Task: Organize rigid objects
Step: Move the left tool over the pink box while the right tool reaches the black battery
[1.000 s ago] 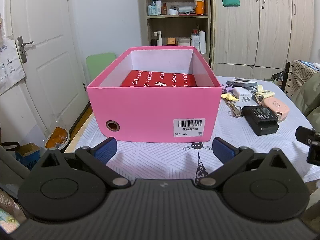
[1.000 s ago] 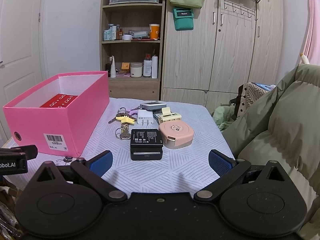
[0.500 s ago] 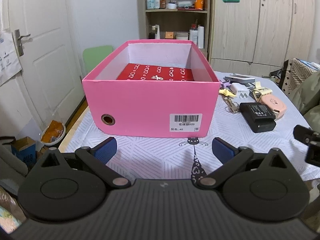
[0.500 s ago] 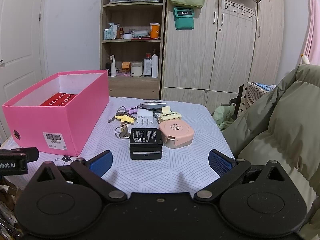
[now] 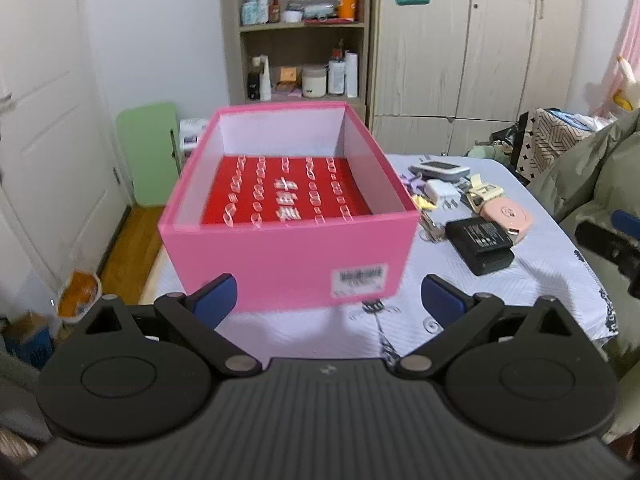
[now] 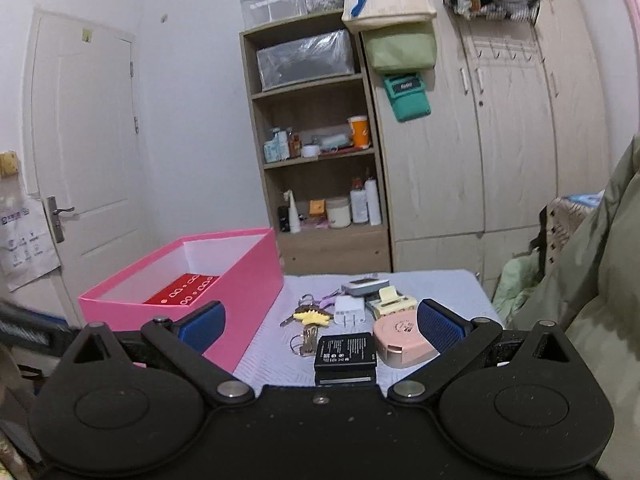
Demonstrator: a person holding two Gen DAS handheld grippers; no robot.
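While the left tongs (image 5: pixel 327 300) hang above the worktop (image 5: pixel 540 272) with jaws spread wide and nothing between them, they face the near wall of the pink box (image 5: pixel 288 256). Inside this box lies a red patterned sheet (image 5: pixel 284 192) on the bottom. The right tongs (image 6: pixel 320 322) are also released and hold nothing. Ahead of them a group of small things lies to the right of the box: a black battery pack (image 6: pixel 346 354), a pink round case (image 6: pixel 402 342) touching it, a white charger (image 6: pixel 349 309), keys (image 6: pixel 310 316), and a yellow clip (image 6: pixel 390 300). The left view is blurred.
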